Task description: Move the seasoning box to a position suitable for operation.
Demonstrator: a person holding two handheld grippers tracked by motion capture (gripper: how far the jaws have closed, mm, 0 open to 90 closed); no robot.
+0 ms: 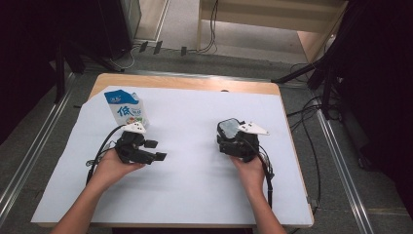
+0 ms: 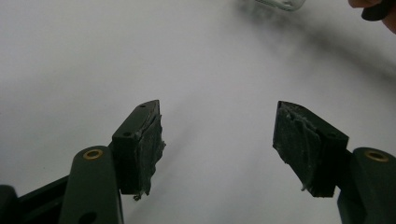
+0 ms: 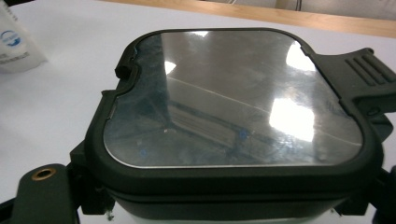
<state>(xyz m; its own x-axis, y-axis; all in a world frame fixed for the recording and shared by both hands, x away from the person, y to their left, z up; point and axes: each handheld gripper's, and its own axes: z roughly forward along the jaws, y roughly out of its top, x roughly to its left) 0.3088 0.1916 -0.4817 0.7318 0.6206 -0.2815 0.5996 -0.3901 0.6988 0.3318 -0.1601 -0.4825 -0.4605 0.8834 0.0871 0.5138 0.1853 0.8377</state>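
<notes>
Lidded container (image 3: 233, 107), square with rounded corners, sits clamped in the right tongs (image 1: 233, 139) over the right half of the counter (image 1: 195, 165). Its lid has a thick black frame around a clear, glossy pane that mirrors the ceiling lights, and a ribbed black latch tab (image 3: 362, 74) juts out at one corner. A small notch breaks the frame on the opposite side. Below the frame, a paler body shows faintly in the right gripper view. In the high view the container (image 1: 229, 127) appears as a dark, squarish lump at the front of the right tongs, held just above the white sheet (image 1: 185, 122) that covers the counter.

The left tongs (image 1: 153, 150) stand open with nothing between them; their worn dark pads (image 2: 147, 149) hover over bare white sheet, well apart from each other.

A blue-and-white milk carton (image 1: 125, 108) stands upright near the far left of the sheet, just beyond the left tongs and well apart from the container.
</notes>
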